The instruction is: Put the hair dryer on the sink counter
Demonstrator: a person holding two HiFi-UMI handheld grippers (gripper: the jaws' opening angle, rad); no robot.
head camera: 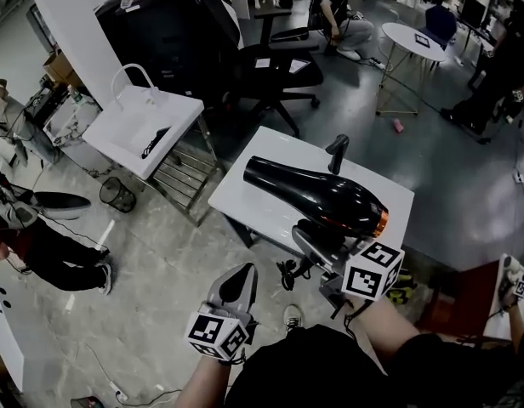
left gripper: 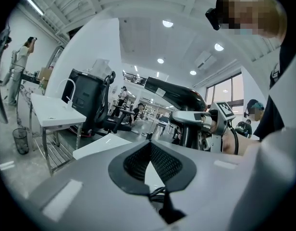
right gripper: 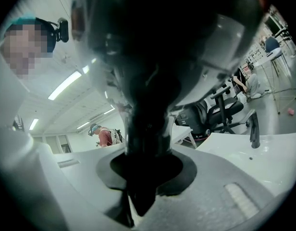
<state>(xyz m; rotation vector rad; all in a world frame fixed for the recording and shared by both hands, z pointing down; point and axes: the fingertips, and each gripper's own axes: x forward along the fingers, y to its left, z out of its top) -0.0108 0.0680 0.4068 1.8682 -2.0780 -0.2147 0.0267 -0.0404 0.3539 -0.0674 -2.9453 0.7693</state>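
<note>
1. Black and glossy, the hair dryer lies level in the air over a white sink counter, nozzle towards the far left and an orange ring at its rear end.
2. Its handle points down and sits clamped between the jaws of the right gripper. The right gripper view shows the dark handle filling the gap between the jaws of that gripper.
3. Whether the dryer's body touches the counter top cannot be told from the head view; it appears to be carried just above it.
4. A black faucet stands upright at the counter's far edge, just behind the dryer's barrel.
5. The left gripper hangs near the counter's front corner, apart from the dryer. In the left gripper view its jaws meet at the tips with nothing between them.
6. A dark cable dangles below the counter's front edge, between the two grippers.
7. To the left, well apart, stands a second white sink unit with an arched white tap and a dark object lying in its basin.
8. A wire waste bin sits on the floor beside that unit.
9. A black office chair stands behind the counter, and a round white table farther right.
10. A person's legs in dark trousers stretch across the pale floor at the left.
</note>
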